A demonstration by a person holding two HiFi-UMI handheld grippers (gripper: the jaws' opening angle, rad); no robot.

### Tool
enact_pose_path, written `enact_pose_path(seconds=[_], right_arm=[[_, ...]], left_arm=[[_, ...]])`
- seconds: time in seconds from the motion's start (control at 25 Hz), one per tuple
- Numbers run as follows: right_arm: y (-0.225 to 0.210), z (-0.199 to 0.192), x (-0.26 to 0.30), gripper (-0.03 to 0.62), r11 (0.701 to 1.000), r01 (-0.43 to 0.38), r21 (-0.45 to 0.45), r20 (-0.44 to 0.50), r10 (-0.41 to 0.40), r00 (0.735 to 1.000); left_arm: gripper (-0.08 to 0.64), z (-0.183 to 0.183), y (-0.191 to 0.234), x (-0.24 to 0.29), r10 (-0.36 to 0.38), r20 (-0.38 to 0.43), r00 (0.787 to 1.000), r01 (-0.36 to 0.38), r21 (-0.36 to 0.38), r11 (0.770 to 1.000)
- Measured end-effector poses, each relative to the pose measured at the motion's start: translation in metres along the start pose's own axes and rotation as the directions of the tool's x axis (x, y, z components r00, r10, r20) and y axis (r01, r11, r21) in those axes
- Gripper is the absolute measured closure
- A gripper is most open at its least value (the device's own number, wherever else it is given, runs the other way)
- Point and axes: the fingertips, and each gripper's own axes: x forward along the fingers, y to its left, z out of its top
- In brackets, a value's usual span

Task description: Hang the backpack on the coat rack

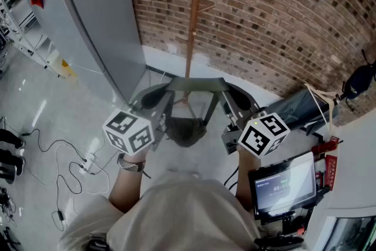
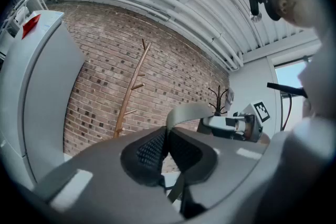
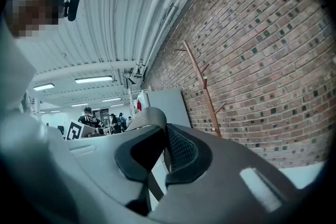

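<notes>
A dark olive backpack (image 1: 185,128) hangs below a wide strap (image 1: 197,85) stretched level between my two grippers. My left gripper (image 1: 150,98) is shut on the strap's left end, my right gripper (image 1: 237,100) on its right end. In the left gripper view the padded jaws (image 2: 164,152) meet on the strap (image 2: 186,112), which arcs away toward the right gripper (image 2: 231,126). In the right gripper view the jaws (image 3: 164,152) pinch the strap (image 3: 148,118) likewise. The wooden coat rack (image 1: 194,14) stands against the brick wall straight ahead, beyond the backpack; its pegs (image 2: 132,86) (image 3: 203,81) are bare.
A tall grey cabinet (image 1: 88,26) stands to the left of the rack. Cables and a power strip (image 1: 82,167) lie on the floor at left. A black bag (image 1: 296,109) and a screen on a stand (image 1: 285,182) are at right. A black coat stand (image 2: 218,98) is farther off.
</notes>
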Motion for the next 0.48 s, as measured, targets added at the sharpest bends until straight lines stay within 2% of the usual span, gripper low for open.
enact_pose_path(seconds=[0.24,0.48], right_arm=[[0.001,-0.004,0.008,0.584,1.000,0.005,0.018,0.001,-0.005,1.000],[0.006,-0.012,0.013,0.583,0.999,0.042,0.021,-0.014,-0.042,0.999]], left_arm=[[0.554,-0.004,0.008,0.000,-0.014,-0.016,1.000,0.014,-0.009,1.000],[0.554,-0.007,0.014,-0.007,-0.043,-0.037,0.998,0.043,-0.015,0.999]])
